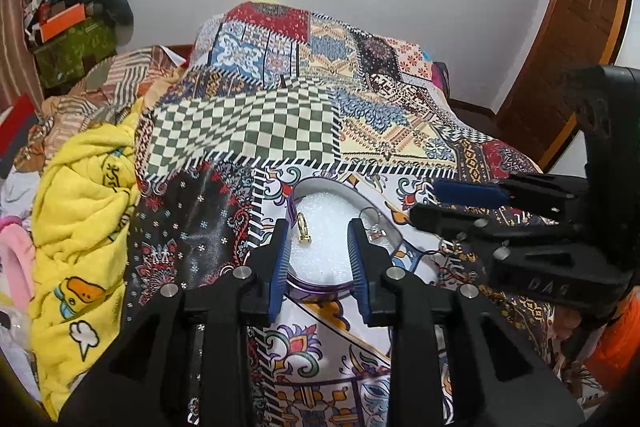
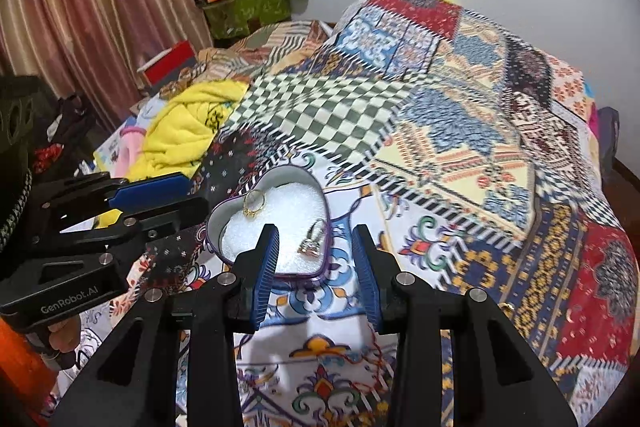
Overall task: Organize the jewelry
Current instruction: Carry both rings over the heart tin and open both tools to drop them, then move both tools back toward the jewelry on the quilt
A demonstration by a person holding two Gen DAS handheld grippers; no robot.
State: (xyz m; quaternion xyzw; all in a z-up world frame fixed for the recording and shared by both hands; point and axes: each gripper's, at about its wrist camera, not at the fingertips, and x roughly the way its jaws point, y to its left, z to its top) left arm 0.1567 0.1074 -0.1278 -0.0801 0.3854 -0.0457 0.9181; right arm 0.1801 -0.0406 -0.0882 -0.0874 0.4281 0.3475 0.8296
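Heart-shaped metal tin (image 2: 276,223), purple outer wall, grey inner wall, is sitting on the patchwork-print bedspread (image 2: 460,155). White foam pad (image 2: 288,203) with a grainy, sparkly texture is lining the tin's floor.

Two rings are lying on the foam. Thin gold band ring (image 2: 253,203) with a small setting is resting near the upper-left lobe, tilted on edge. Silver ring with a chunky clear stone cluster (image 2: 312,239) is leaning against the tin's right wall. The rings are apart from each other.

Left gripper (image 1: 318,251): black plastic fingers with ribbed blue rubber pads (image 1: 280,267), jaws spread wide and holding nothing. They are straddling the near end of the tin in the left wrist view; can't tell whether the pads are touching the wall.

Right gripper (image 2: 316,267): same build, jaws parted and gripping nothing, hovering at the tin's near right edge. The silver ring is showing between its fingers; contact is not evident.

Each gripper is showing side-on in the other's view, at the tin's flank.

Crumpled yellow fleece cloth with cartoon duck print (image 1: 80,227) is lying left of the tin, well apart. Striped pink-brown curtain (image 2: 92,7) is hanging at far left. Bedspread fabric is flat-woven and wrinkled, with checker, floral and geometric patches.
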